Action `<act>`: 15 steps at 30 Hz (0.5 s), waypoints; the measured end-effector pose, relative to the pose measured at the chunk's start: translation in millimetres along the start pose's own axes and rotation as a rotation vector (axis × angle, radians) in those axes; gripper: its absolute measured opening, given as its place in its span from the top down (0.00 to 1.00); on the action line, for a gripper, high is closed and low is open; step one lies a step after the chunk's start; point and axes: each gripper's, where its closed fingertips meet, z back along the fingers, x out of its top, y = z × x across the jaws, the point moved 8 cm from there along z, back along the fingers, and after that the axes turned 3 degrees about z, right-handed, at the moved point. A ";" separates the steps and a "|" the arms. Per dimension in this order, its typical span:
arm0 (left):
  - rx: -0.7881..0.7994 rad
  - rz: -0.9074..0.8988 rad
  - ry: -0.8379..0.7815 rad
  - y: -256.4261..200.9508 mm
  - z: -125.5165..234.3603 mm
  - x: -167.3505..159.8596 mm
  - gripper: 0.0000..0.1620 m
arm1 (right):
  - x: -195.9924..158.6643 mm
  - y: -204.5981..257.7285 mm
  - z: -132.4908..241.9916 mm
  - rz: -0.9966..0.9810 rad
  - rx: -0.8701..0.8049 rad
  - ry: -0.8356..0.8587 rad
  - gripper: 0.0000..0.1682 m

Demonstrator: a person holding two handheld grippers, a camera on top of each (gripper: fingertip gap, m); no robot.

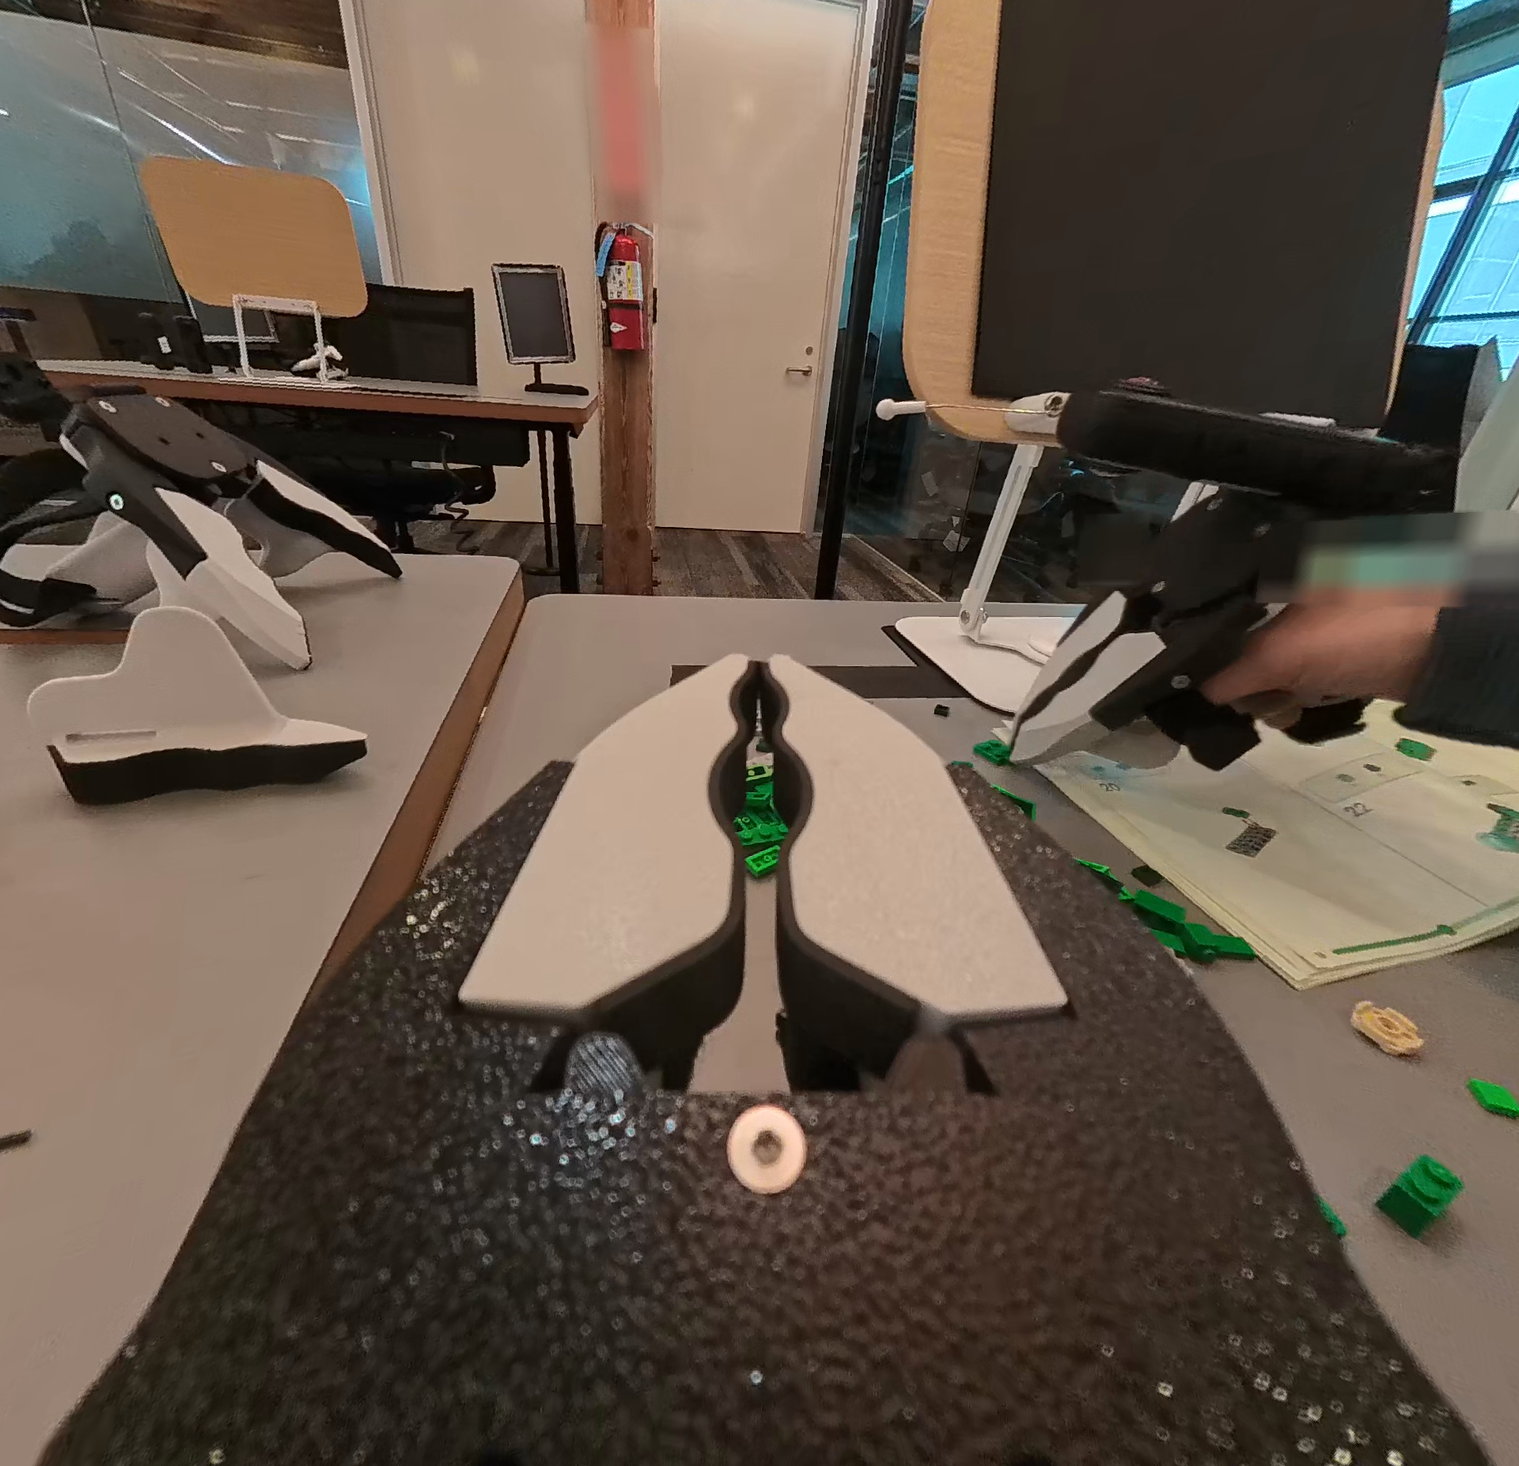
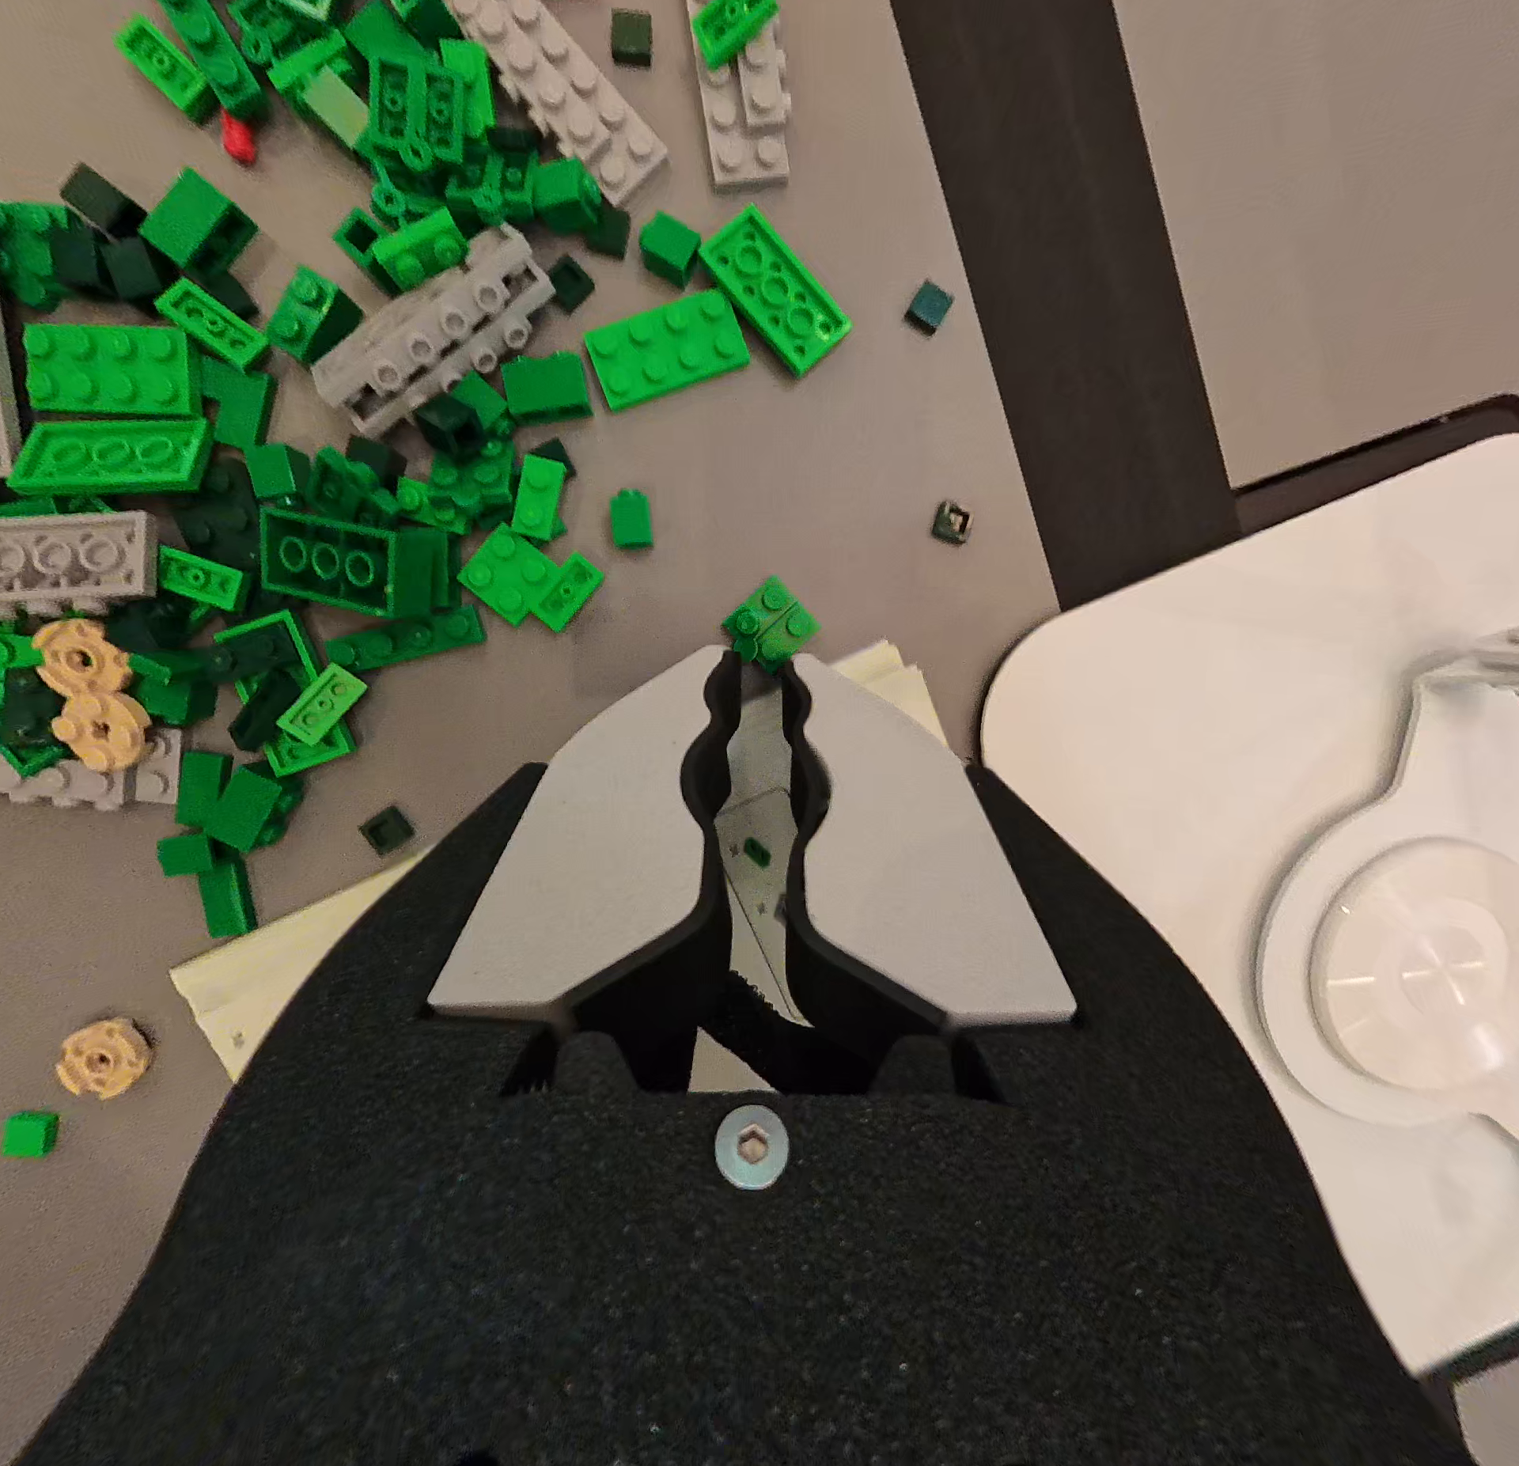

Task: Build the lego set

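Note:
My right gripper (image 2: 761,664) points down at the grey table and is shut on a small green plate piece (image 2: 771,619), pinching its near corner at the fingertips. In the left wrist view the right gripper (image 1: 1018,754) is at the right, held by a hand, tips low at the corner of the instruction booklet (image 1: 1315,835) with the green piece (image 1: 990,751) at them. My left gripper (image 1: 760,672) is shut and empty, hovering above the table. A pile of loose green and grey bricks (image 2: 329,358) lies left of the right gripper; a few bricks (image 1: 760,826) show through the left fingers' gap.
A white stand base (image 2: 1233,769) sits right of the right gripper, beside a black tape strip (image 2: 1044,276). Tan round pieces (image 2: 103,1057) and stray green bricks (image 1: 1418,1192) lie about. Spare grippers (image 1: 189,522) rest on the neighbouring table at left.

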 end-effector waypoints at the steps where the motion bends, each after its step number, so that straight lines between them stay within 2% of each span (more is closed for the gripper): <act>1: 0.000 0.000 0.000 0.0 0.0 0.0 1.00 | 2.6 0.4 -1.4 -0.001 0.003 -0.010 0.95; 3: 0.001 -0.001 -0.001 -0.2 0.1 0.1 1.00 | 9.4 0.6 -1.5 0.014 -0.011 -0.030 0.95; 7: 0.001 0.001 -0.002 0.1 0.2 0.2 1.00 | 35.1 7.8 8.1 0.110 0.005 -0.194 0.94; 10: 0.001 0.004 -0.004 0.4 0.4 0.2 1.00 | 50.4 11.8 1.3 0.161 0.056 -0.166 0.88; 15: 0.000 0.002 -0.002 0.1 0.2 0.1 1.00 | 70.2 22.5 -14.4 0.212 0.193 -0.138 0.87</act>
